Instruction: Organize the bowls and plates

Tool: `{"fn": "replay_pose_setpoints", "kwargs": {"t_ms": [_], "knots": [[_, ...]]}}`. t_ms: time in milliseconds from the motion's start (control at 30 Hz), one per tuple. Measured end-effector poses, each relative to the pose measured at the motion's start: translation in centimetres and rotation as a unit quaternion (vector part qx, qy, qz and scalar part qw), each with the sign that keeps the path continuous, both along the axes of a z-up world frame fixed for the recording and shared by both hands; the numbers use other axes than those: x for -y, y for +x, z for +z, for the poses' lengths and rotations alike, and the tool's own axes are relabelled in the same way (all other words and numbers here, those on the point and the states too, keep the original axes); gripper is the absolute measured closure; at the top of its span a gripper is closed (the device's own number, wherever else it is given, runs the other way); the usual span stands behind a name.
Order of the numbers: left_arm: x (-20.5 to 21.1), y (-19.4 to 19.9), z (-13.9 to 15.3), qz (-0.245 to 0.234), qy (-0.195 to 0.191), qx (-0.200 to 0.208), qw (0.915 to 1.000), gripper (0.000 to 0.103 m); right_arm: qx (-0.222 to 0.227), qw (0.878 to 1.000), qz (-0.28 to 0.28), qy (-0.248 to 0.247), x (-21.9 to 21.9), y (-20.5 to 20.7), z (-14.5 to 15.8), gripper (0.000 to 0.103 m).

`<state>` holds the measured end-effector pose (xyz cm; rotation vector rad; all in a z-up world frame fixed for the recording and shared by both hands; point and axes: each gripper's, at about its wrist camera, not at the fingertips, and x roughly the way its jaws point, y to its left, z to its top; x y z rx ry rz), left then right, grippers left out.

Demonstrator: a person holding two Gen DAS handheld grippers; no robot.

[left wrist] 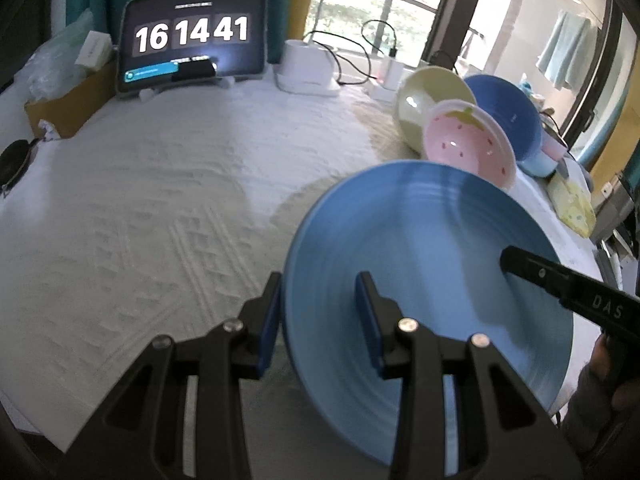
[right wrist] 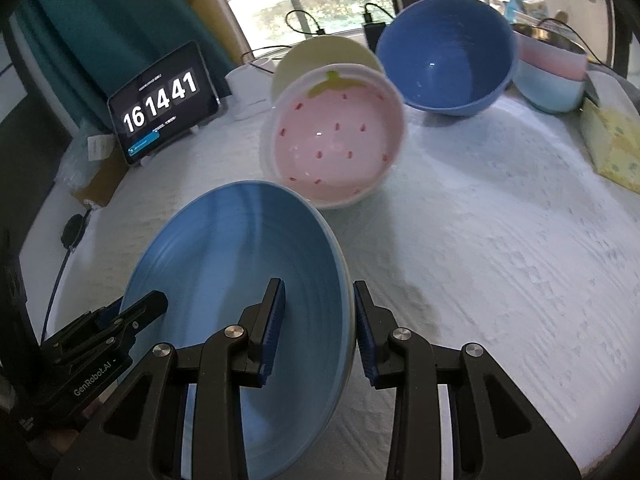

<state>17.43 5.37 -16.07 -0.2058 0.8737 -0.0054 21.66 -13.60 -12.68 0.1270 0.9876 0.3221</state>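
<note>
A light blue plate (left wrist: 420, 264) (right wrist: 240, 264) hangs tilted just above the white tablecloth (left wrist: 160, 200), held at two opposite rims. My left gripper (left wrist: 320, 320) is shut on its left rim, and its finger (right wrist: 148, 308) shows at the plate's edge in the right wrist view. My right gripper (right wrist: 320, 320) is shut on the right rim, and its black finger (left wrist: 520, 264) reaches over the plate in the left wrist view. Behind the plate stand a pink strawberry bowl (left wrist: 468, 144) (right wrist: 336, 136), a cream bowl (left wrist: 428, 100) (right wrist: 320, 52) and a dark blue bowl (left wrist: 508, 116) (right wrist: 444, 52).
A tablet (left wrist: 192, 36) (right wrist: 160, 100) showing a clock stands at the back left beside a cardboard box (left wrist: 68, 108). A white charger base (left wrist: 308, 68) with cables sits at the back. Stacked pastel containers (right wrist: 552, 76) and a yellow tissue pack (right wrist: 616, 144) lie at the right.
</note>
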Motion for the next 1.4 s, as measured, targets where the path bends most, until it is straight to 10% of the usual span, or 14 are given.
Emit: {"fn": "replay_pose_setpoints", "kwargs": {"t_ms": [1400], "knots": [[-6.5, 2.3, -1.3, 0.061, 0.019, 0.001, 0.9980, 0.066, -0.029, 0.998, 0.055, -0.012, -8.4, 4.9, -2.5, 0.065]]}}
